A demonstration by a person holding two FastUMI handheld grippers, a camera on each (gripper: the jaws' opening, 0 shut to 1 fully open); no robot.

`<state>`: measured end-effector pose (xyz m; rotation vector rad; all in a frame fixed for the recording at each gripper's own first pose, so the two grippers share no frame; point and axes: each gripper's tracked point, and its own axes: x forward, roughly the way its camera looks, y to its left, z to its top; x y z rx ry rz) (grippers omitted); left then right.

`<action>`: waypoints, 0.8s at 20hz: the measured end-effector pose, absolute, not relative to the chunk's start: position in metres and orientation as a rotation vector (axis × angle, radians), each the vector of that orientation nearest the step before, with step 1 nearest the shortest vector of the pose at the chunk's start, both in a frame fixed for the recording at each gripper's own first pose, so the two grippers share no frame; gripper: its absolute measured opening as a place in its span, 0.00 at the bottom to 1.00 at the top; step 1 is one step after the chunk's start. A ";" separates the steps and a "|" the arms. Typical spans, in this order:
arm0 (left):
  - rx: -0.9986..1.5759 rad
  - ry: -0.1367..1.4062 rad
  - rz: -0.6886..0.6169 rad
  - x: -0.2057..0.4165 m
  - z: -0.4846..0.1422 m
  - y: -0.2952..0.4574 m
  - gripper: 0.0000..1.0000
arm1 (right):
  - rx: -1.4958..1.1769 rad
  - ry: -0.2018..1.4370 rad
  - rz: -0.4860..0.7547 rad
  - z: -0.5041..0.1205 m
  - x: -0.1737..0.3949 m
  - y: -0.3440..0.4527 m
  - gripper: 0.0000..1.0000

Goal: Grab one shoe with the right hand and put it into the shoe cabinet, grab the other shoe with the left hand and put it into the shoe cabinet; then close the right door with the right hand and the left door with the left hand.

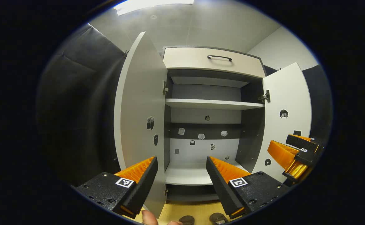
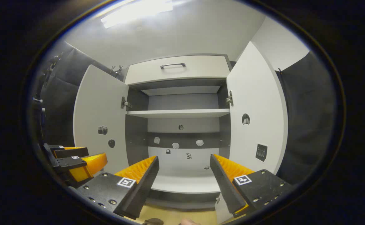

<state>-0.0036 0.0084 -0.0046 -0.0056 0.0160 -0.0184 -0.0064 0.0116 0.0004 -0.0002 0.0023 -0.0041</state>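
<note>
We hold both units facing the open shoe cabinet (image 1: 213, 125). The left hand-held gripper (image 1: 181, 175) has its fingers spread, with nothing between them; the right hand-held gripper (image 2: 184, 173) is likewise spread and empty. The left door (image 1: 138, 118) and right door (image 1: 287, 118) both stand swung open. The middle shelf (image 1: 213, 104) and bottom shelf (image 1: 185, 176) are bare. Two dark rounded shapes, possibly the shoes (image 1: 201, 218), lie on the wooden floor (image 1: 185, 211) just below the cabinet; we cannot tell for certain.
</note>
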 end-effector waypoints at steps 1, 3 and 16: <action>-0.004 0.014 -0.020 -0.004 -0.003 0.009 0.95 | 0.001 0.001 -0.005 0.000 -0.007 0.012 0.93; -0.004 0.005 -0.021 -0.006 0.001 0.011 0.95 | 0.003 -0.004 -0.007 0.002 -0.009 0.015 0.93; -0.011 -0.026 0.032 -0.024 0.012 0.049 0.93 | -0.047 0.173 0.026 -0.103 -0.029 0.043 0.94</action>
